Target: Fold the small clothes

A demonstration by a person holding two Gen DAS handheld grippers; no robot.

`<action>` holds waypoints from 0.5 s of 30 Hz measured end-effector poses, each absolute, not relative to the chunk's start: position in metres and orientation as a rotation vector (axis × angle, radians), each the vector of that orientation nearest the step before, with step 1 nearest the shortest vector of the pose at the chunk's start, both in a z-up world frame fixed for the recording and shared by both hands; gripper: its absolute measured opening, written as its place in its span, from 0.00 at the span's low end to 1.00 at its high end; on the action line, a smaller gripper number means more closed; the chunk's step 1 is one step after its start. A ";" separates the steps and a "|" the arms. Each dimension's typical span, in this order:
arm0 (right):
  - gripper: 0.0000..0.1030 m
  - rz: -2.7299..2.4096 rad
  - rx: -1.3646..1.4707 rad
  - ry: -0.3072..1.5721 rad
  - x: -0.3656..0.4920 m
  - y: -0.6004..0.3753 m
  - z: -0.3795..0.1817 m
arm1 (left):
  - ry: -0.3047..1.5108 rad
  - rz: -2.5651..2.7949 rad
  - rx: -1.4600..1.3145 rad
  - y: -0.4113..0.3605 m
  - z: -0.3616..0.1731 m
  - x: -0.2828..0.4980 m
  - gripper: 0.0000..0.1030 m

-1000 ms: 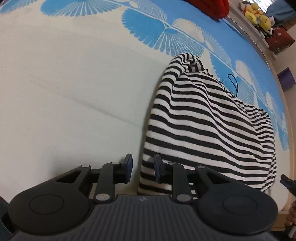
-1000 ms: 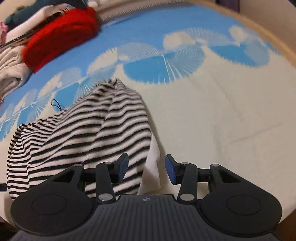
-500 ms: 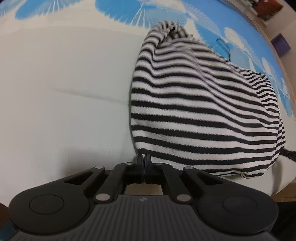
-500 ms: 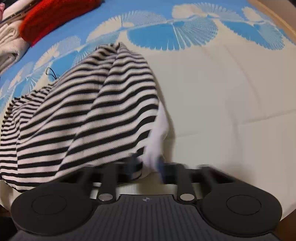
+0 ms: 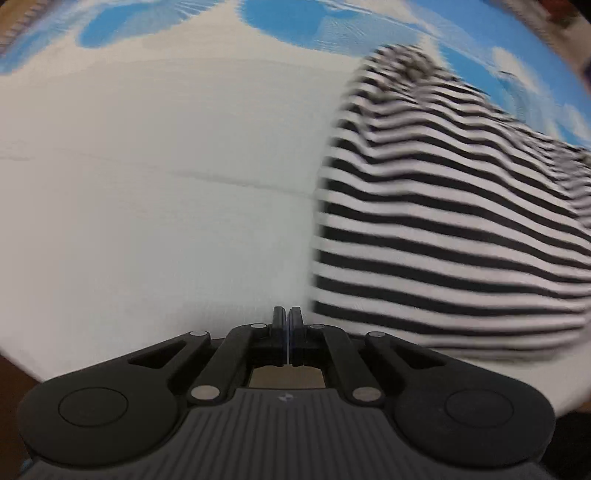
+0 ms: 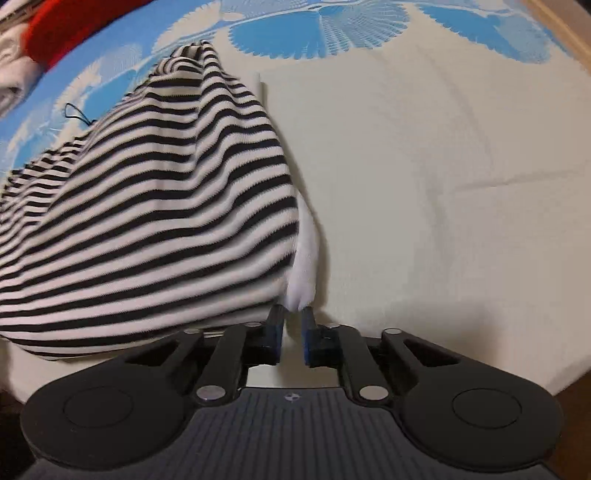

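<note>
A black-and-white striped garment (image 5: 443, 229) lies bunched on the bed cover (image 5: 147, 184). My left gripper (image 5: 287, 316) is shut, pointing steeply down at the cover. The garment's blurred near edge lies just right of its fingertips, and no cloth shows between the pads. In the right wrist view the same striped garment (image 6: 147, 206) fills the left side. Its white corner flap (image 6: 304, 258) narrows to a pinched tip that runs into my right gripper (image 6: 292, 319). That gripper's jaws are closing on this tip, with a narrow gap left.
The white cover with blue fan shapes (image 6: 443, 184) spreads to the right. A red garment (image 6: 74, 26) and pale folded clothes (image 6: 11, 74) sit at the far left. A thin black cord (image 6: 75, 114) lies beside the stripes. The bed's wooden edge (image 6: 565, 29) runs at the far right.
Both grippers went from open to closed. The left view swung, so the garment now sits further right of its fingers. The right gripper sank onto the garment's white corner.
</note>
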State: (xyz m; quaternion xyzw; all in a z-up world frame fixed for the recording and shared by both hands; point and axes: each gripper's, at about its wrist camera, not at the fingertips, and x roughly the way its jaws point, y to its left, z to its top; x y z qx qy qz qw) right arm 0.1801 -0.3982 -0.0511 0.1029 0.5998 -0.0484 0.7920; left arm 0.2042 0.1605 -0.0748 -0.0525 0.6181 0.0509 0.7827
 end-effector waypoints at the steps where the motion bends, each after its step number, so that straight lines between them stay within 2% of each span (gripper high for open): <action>1: 0.10 -0.143 0.198 1.272 0.179 -0.398 -0.047 | 1.317 0.145 -0.123 0.163 -0.071 0.206 0.10; 3: 0.11 -0.197 0.183 1.149 0.177 -0.401 -0.029 | 1.213 0.165 -0.189 0.165 -0.054 0.208 0.20; 4: 0.14 -0.202 0.190 1.048 0.175 -0.403 -0.013 | 1.152 0.146 -0.222 0.163 -0.044 0.208 0.21; 7: 0.31 -0.139 0.212 0.840 0.165 -0.398 0.019 | 1.049 0.045 -0.271 0.146 -0.024 0.209 0.22; 9: 0.36 -0.082 0.219 0.824 0.167 -0.391 0.020 | 1.042 -0.008 -0.238 0.126 -0.021 0.214 0.22; 15: 0.36 0.027 0.090 0.888 0.194 -0.339 -0.005 | 1.027 -0.108 -0.176 0.058 -0.031 0.237 0.22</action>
